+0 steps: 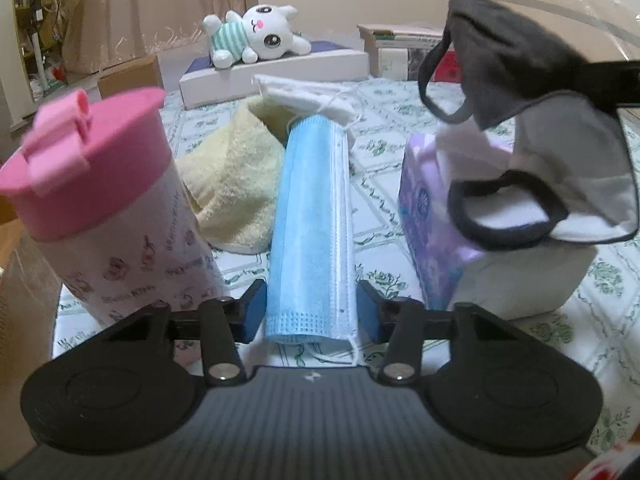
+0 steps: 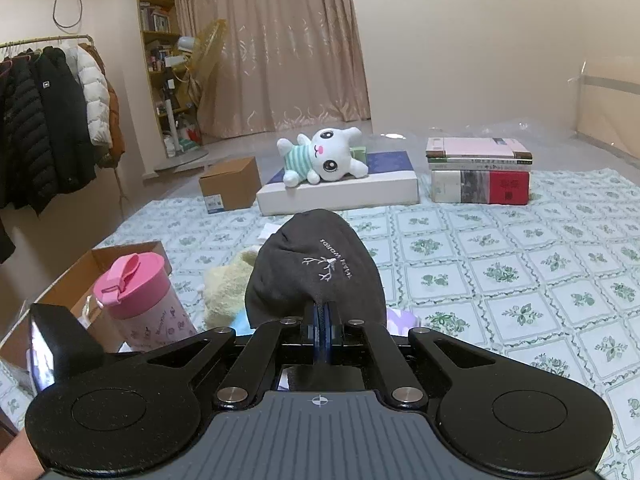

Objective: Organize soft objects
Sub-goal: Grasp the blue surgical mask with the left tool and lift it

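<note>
A folded blue surgical mask [image 1: 308,216] lies flat on the green-patterned bed cover [image 2: 500,272]. Its near end sits between the blue pads [image 1: 256,312] of my left gripper [image 1: 312,314]. The pads stand close at its two edges and the mask is not buckled, so the gripper reads as open. A white mask [image 1: 296,94] rests on the blue one's far end, beside a yellow towel [image 1: 236,184]. My right gripper [image 2: 322,312] is shut on a dark grey cloth mask [image 2: 316,264]. That mask [image 1: 516,52] hangs in the air over a purple tissue pack [image 1: 428,216].
A pink-lidded cup [image 1: 120,208] stands close on the left of my left gripper. A white plush toy [image 2: 320,158] lies on a white box [image 2: 340,196] at the far side, next to stacked books [image 2: 480,176]. Cardboard boxes [image 2: 230,188] and a clothes rack [image 2: 48,120] stand left.
</note>
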The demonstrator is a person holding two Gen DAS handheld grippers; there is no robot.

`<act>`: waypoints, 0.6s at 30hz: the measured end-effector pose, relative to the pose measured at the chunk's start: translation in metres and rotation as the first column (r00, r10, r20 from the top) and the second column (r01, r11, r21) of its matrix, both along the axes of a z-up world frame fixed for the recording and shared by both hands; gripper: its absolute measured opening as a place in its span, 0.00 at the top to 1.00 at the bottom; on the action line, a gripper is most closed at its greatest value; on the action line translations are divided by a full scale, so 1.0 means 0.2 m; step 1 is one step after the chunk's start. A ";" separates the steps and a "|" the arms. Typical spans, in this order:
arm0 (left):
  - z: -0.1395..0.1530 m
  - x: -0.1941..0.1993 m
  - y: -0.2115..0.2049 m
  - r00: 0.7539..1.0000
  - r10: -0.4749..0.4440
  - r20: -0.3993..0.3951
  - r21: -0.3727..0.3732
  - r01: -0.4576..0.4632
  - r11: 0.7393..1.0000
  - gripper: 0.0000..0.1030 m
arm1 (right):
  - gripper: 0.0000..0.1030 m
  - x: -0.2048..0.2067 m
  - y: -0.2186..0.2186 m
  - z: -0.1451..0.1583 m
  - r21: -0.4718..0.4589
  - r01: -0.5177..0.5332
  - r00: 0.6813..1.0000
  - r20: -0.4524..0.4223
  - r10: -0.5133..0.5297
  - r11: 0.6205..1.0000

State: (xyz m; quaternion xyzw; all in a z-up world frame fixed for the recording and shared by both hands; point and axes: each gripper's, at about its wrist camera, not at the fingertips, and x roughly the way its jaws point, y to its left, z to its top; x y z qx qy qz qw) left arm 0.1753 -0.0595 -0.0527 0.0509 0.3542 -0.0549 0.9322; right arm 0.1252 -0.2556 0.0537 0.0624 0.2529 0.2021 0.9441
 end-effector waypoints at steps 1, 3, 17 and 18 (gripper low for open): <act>-0.01 0.00 0.00 1.000 0.003 -0.002 0.000 -0.003 1.000 0.69 | 0.98 0.00 0.00 0.00 0.000 -0.002 1.000 -0.002 0.002 1.000; -0.02 -0.01 0.00 1.000 0.006 0.002 -0.003 -0.006 1.000 0.86 | 0.98 0.00 0.00 -0.01 0.002 -0.006 1.000 -0.006 0.006 1.000; 0.22 -0.33 0.16 0.999 0.042 0.016 -0.076 -0.040 0.996 0.98 | 0.98 -0.17 0.04 0.06 0.050 -0.033 0.999 -0.024 0.034 0.998; 0.24 -0.36 0.18 0.999 0.043 0.016 -0.081 -0.042 0.996 0.98 | 0.98 -0.19 0.04 0.07 0.053 -0.036 0.999 -0.024 0.037 0.998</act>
